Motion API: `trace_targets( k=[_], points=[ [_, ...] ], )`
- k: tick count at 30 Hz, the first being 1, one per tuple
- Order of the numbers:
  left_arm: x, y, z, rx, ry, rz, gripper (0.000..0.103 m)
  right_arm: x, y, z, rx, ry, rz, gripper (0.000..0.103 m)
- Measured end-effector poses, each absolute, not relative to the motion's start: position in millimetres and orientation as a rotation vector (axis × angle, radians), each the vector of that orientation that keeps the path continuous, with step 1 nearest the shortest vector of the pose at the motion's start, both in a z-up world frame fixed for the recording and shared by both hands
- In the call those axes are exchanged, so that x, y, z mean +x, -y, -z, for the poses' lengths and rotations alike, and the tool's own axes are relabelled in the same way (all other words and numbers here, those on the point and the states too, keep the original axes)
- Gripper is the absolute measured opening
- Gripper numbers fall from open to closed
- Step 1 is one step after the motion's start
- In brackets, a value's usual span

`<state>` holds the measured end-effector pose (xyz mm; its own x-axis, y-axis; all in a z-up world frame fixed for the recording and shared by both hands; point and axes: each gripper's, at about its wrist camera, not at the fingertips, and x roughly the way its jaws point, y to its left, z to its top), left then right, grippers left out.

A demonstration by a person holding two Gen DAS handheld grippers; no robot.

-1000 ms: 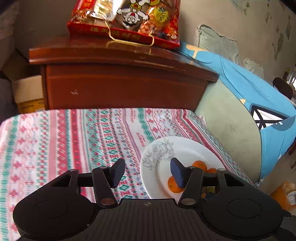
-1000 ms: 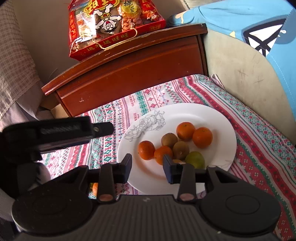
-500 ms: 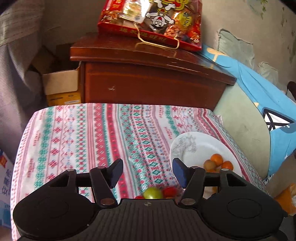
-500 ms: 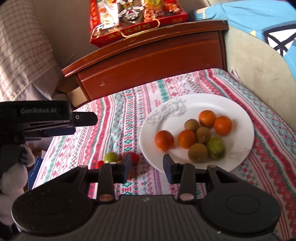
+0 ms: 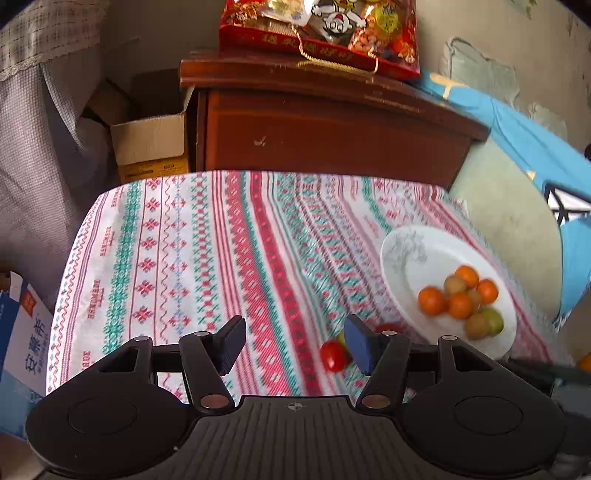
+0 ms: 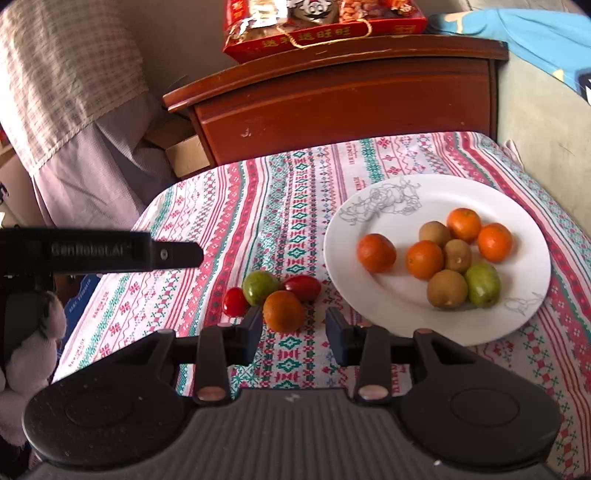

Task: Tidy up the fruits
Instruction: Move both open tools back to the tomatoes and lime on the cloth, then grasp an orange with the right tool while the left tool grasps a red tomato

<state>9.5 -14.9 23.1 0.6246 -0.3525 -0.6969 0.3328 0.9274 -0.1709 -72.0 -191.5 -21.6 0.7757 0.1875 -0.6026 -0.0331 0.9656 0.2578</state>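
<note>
A white plate [image 6: 417, 206] on the patterned tablecloth holds several oranges, kiwis and a green fruit [image 6: 483, 285]. Loose on the cloth to its left lie an orange [image 6: 283, 311], a green fruit [image 6: 259, 287], an oval red tomato [image 6: 303, 288] and a small round red tomato [image 6: 235, 301]. My right gripper [image 6: 293, 328] is open and empty, with the loose orange just beyond its fingertips. My left gripper [image 5: 293, 345] is open and empty above the cloth; a red tomato [image 5: 332, 356] shows by its right finger, and the plate [image 5: 410, 258] lies to the right. The left gripper's body [image 6: 99, 251] shows at the left of the right wrist view.
A brown wooden cabinet [image 6: 343, 99] stands behind the table with a red snack bag [image 6: 321, 22] on top. A cardboard box [image 5: 147, 147] sits to its left. A blue cloth [image 5: 535, 147] covers a seat at the right. The tablecloth [image 5: 184, 258] drops off at the left edge.
Both grippers have drawn back from the plate, widening the view. The loose fruits beside the plate have come into sight. Both grippers stay open.
</note>
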Motion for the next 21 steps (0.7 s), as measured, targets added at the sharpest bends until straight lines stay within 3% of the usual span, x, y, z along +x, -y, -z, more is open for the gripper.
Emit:
trace_targets(
  k=[16, 21],
  points=[
    [4.5, 9.0, -3.4, 0.052, -0.844, 0.417, 0.059, -54.5, 176.2, 34.2, 0.191, -0.701, -0.120, 0.039],
    [1.5, 13.7, -2.6, 0.077, -0.835, 0.469, 0.059, -53.3, 177.2, 36.2, 0.206, -0.697, -0.115, 0.030]
  ],
)
